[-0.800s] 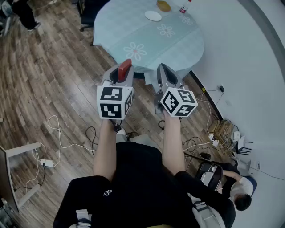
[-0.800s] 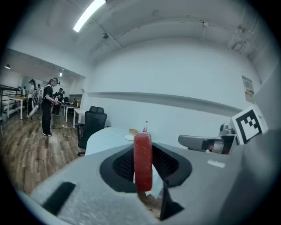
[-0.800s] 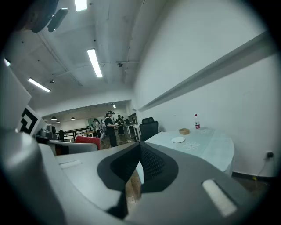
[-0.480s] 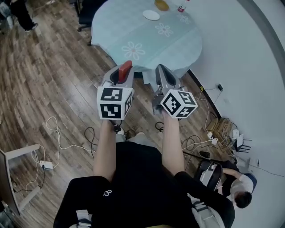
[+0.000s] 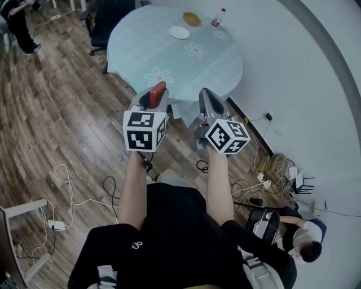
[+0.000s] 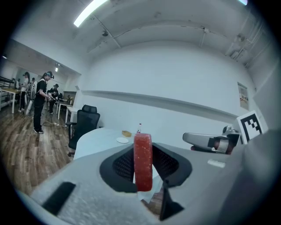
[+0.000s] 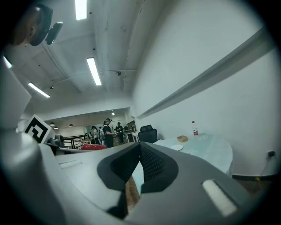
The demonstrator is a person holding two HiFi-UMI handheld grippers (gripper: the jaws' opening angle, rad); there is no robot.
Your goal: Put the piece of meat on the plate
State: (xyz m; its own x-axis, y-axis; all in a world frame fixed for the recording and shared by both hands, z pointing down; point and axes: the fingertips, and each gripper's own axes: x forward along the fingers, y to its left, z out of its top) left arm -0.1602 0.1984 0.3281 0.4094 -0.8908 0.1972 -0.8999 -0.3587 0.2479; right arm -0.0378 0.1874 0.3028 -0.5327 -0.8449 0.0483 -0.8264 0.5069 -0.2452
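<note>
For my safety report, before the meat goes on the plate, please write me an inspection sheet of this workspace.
Surface: round table with a flowered cloth, some way ahead.
Job's things: meat upright in the left tongs; plate on the table's far side, looks bare.
Clutter: bottle and tan item beyond the plate.
Grippers: left tongs shut on the meat; right tongs shut, nothing between them.
Cables: power strip with white cable on the floor at left; cable tangle by the wall at right.
Surroundings: wood floor; black chair at the table; one person standing far left, another low by the wall.
</note>
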